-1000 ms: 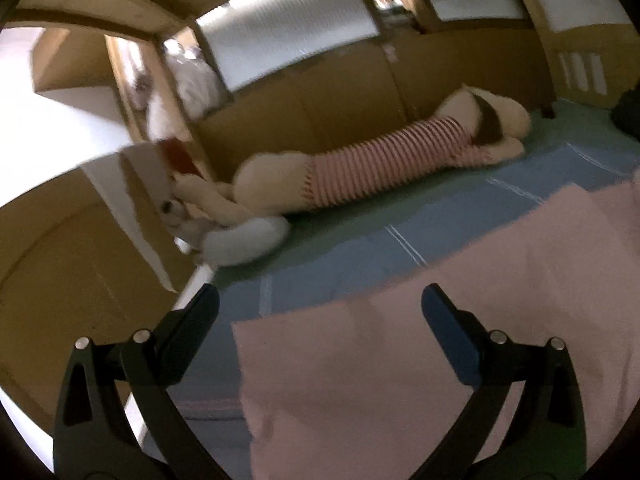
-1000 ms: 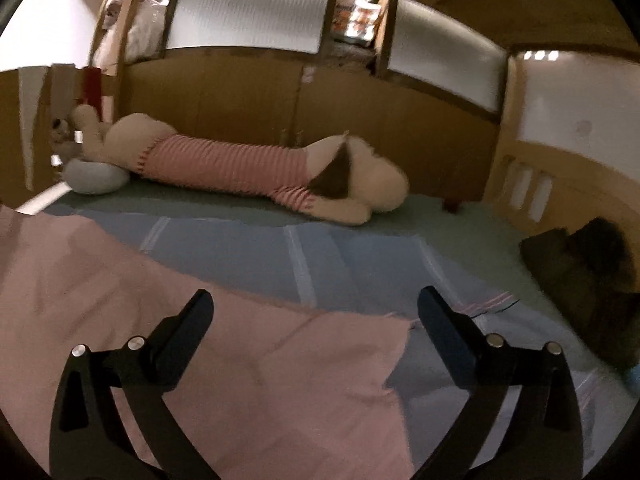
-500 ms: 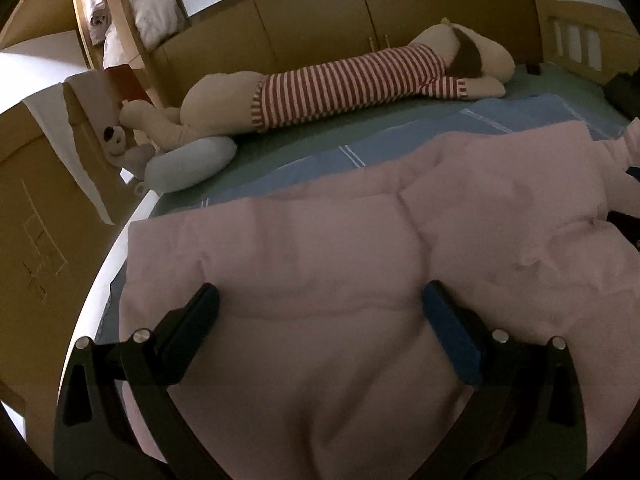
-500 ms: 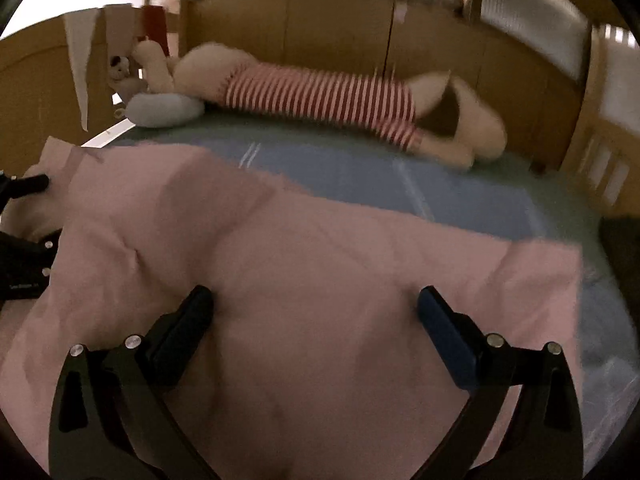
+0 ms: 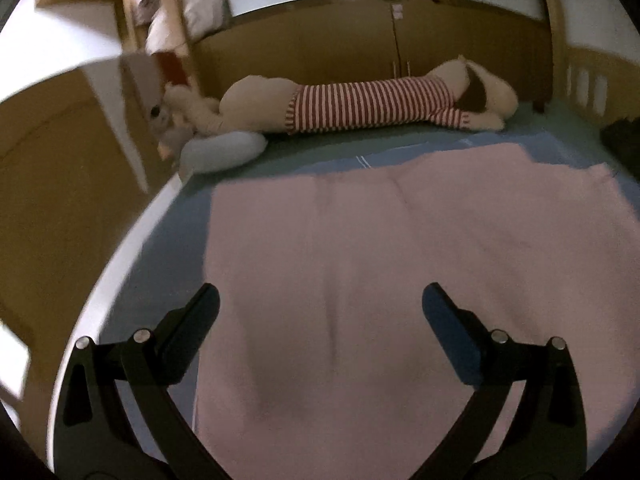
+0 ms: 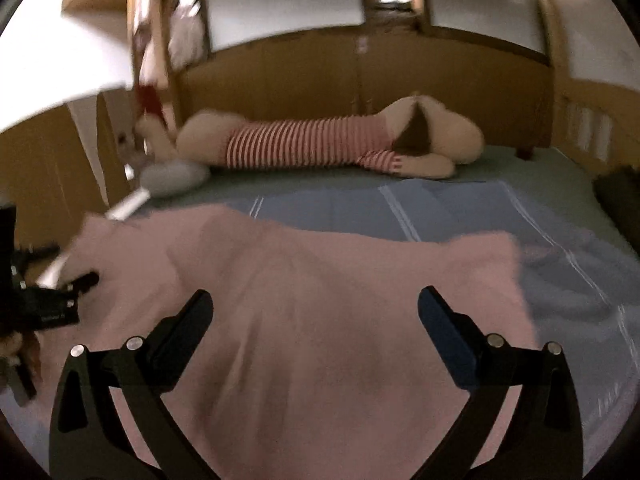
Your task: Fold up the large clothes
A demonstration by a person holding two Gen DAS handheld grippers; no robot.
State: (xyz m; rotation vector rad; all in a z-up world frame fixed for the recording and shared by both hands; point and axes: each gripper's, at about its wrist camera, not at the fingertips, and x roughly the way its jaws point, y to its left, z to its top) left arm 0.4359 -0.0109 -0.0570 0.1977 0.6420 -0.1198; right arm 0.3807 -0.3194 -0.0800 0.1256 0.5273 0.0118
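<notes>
A pale pink cloth (image 5: 400,264) covers a blue sheet (image 6: 460,212) with white stripes. The plush toy (image 5: 368,108) wears red-and-white stripes.

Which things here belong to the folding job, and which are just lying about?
Belong: pink garment; left gripper, open; right gripper, open.

Lying about: long striped plush toy; small teddy; pale cushion; blue sheet; dark bundle.

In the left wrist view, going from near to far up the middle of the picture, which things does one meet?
Open left tool → pink cloth → blue sheet → striped plush toy → wooden wall.
</notes>
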